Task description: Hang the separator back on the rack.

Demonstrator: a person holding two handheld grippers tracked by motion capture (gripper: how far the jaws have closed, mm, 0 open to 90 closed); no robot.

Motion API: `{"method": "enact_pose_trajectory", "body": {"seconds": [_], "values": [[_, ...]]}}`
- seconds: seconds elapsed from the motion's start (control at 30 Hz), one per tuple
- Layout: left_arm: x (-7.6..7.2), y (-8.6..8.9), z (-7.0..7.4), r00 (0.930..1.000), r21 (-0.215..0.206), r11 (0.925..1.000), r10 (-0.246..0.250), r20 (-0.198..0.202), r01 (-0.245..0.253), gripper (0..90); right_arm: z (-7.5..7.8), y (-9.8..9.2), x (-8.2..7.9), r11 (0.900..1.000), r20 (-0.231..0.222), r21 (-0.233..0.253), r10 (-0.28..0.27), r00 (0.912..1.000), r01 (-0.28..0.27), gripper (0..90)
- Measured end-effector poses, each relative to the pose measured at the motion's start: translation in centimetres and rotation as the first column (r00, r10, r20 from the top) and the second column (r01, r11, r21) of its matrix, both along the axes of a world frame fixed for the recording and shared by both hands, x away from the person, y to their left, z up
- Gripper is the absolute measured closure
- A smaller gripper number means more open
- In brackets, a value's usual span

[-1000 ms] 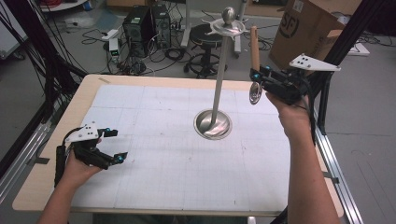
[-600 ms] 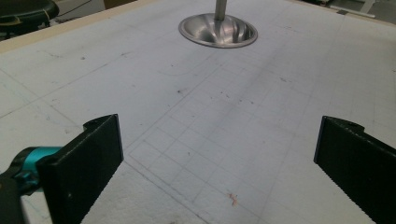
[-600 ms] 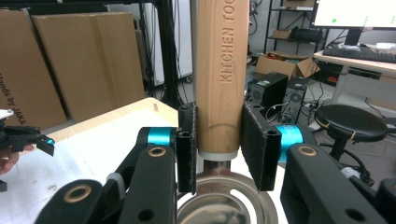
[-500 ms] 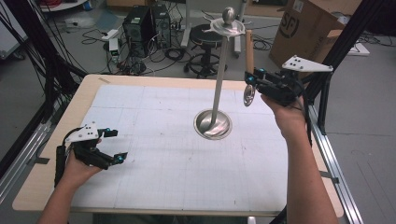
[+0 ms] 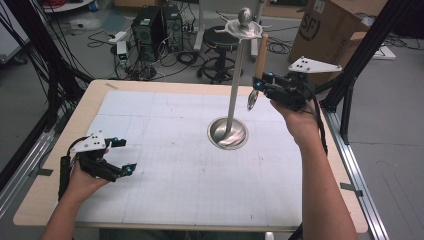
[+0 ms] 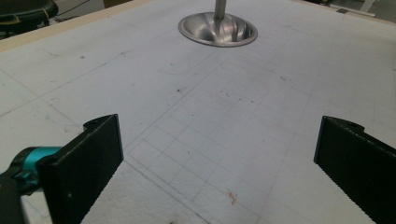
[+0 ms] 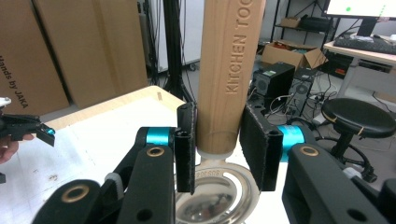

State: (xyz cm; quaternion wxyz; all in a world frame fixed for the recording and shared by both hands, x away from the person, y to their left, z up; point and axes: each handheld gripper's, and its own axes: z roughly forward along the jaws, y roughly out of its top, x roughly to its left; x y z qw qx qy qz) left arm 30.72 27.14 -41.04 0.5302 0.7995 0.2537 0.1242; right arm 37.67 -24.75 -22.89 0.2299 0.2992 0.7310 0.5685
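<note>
Wood-edged surface [image 5: 60,200] with a white gridded mat [image 5: 170,150] over most of it; at about 8 o'clock of the mat in the high view, the left gripper [image 5: 122,156] rests low on the mat in the person's left hand [image 5: 82,175], jaws spread wide with nothing between them; grey three-cornered plate on top of it, cable trailing back along the forearm; left gripper view has the two black jaws far apart at the bottom corners, bare mat between, and the round steel base [image 6: 218,29] ahead at 12 o'clock; in the high view that base [image 5: 228,133] sits just right of mat centre, a thin steel pole [image 5: 235,85] rising from it to a flat top with small hooks and a ball finial [image 5: 245,16]; stand [image 5: 236,75] upright; at about 2 o'clock of the mat the right gripper [image 5: 259,82] is raised above the surface, held in the right hand [image 5: 295,112], jaws clamped on a wooden-handled utensil [image 5: 261,52]; handle points up, close beside the pole near the hooks, whether touching them cannot tell; shiny metal end [image 5: 251,100] hangs below the jaws; right gripper view shows the wooden handle [image 7: 229,70] squeezed between both jaws, lettering "KITCHEN TOO" stamped on it, metal bowl part [image 7: 215,196] just under the jaws; beyond the surface: floor with computer towers [image 5: 155,22], stool [image 5: 220,42], cardboard box [image 5: 330,25].
</note>
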Motion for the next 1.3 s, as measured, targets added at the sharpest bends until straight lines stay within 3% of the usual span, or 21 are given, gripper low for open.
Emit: {"method": "enact_pose_trajectory", "body": {"seconds": [0.43, 0.9, 1.3], "values": [[0.0, 0.1, -0.1, 1.0000, -0.002, 1.0000, 0.003, -0.002, -0.003, 1.9, 0.2, 0.0, -0.4, 1.000, 0.001, -0.018, 0.002, 1.0000, -0.002, 49.6], [0.0, 0.1, -0.1, 1.0000, 0.000, 1.0000, 0.000, -0.001, 0.000, 1.8, 0.9, -1.4, -2.3, 0.999, 0.059, -0.011, -0.031, 0.9978, 0.031, 43.1], [-0.1, 0.1, -0.1, 1.0000, 0.001, 1.0000, 0.000, -0.001, 0.000, 1.9, 0.6, -2.0, -3.9, 1.000, 0.074, -0.024, 0.004, 0.9973, -0.002, 37.6]]}}
